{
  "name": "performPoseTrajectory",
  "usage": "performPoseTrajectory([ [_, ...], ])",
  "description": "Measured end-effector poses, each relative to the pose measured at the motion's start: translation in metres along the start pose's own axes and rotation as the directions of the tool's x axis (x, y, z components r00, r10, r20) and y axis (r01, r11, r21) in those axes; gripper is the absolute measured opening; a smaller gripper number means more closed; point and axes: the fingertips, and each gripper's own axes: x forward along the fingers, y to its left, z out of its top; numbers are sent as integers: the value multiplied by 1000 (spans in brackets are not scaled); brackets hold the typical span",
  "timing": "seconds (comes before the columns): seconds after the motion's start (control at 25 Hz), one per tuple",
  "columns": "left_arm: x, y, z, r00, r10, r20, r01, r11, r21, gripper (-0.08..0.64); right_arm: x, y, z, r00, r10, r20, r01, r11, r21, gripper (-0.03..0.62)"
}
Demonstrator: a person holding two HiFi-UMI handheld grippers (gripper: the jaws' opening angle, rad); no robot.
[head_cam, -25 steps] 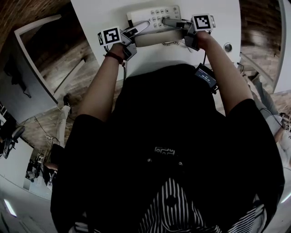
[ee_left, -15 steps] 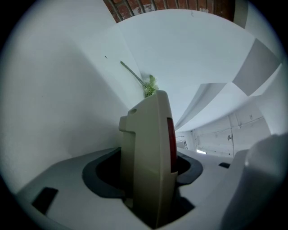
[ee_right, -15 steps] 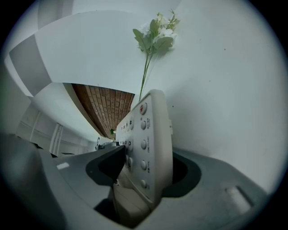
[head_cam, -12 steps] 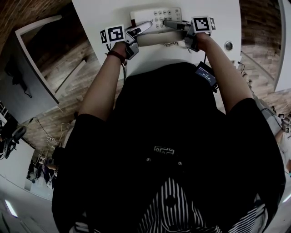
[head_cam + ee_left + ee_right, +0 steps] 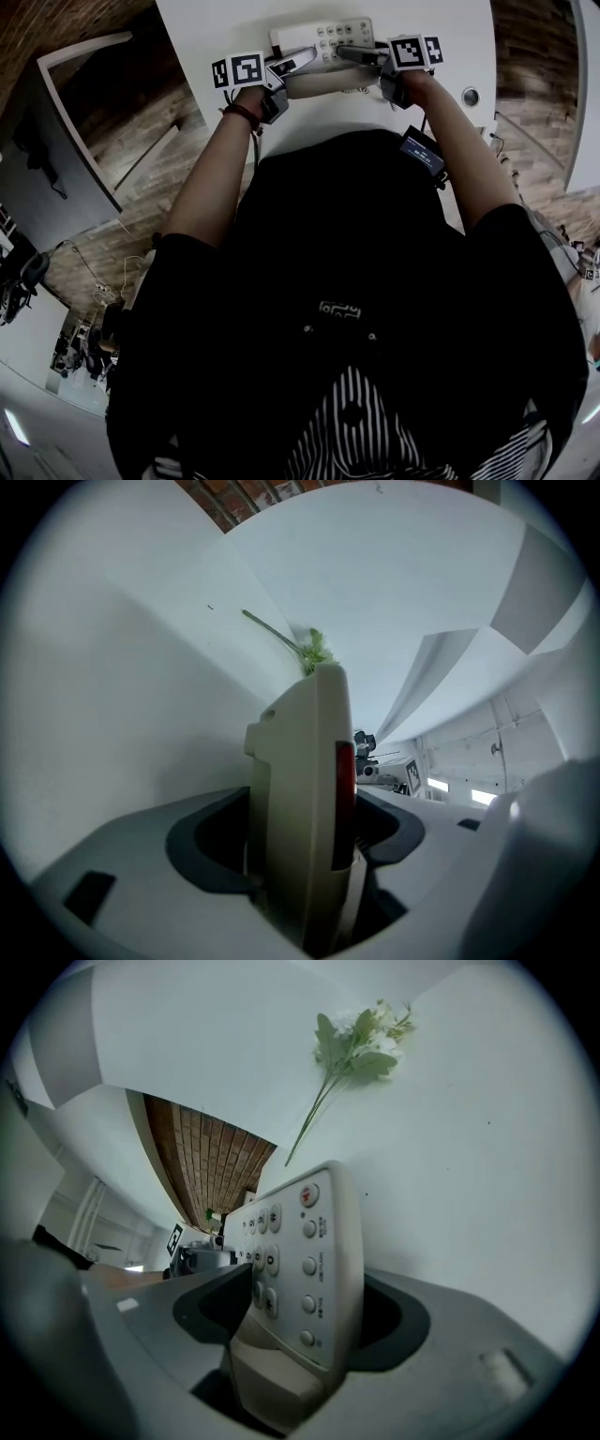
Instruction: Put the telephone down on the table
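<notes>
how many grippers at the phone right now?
2. The left gripper straddles the left end of the beige push-button telephone, the right gripper its keypad end. Both pairs of jaws have just been opening, with the telephone between them.

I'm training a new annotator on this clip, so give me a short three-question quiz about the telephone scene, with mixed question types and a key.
1. True or false: the telephone lies with its keypad facing down.
2. In the right gripper view, what lies on the table past the telephone? A a mug; B a flower sprig; C a book.
3. Name the thing that stands between the jaws of the left hand-held gripper and of the right hand-held gripper.
Key: 1 false, the keypad faces up. 2 B. 3 the telephone; both pairs of jaws have just been opening and stand open round its two ends.
</notes>
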Motion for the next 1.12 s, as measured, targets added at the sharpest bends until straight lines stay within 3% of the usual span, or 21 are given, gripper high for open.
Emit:
performPoseTrajectory([
  [0.64,-2,8,2,994,109,16,-109,994,-10,298,-2,-8,5,991,-135,-10,133,982,-135,328],
  [0.84,-9,15,2,988,155,11,-155,988,21,298,-1,-11,5,983,-184,-12,179,968,-176,349],
  [1.12,-40,17,-2,992,118,49,-119,993,5,298,-16,-23,2,965,-261,15,258,944,-206,396],
])
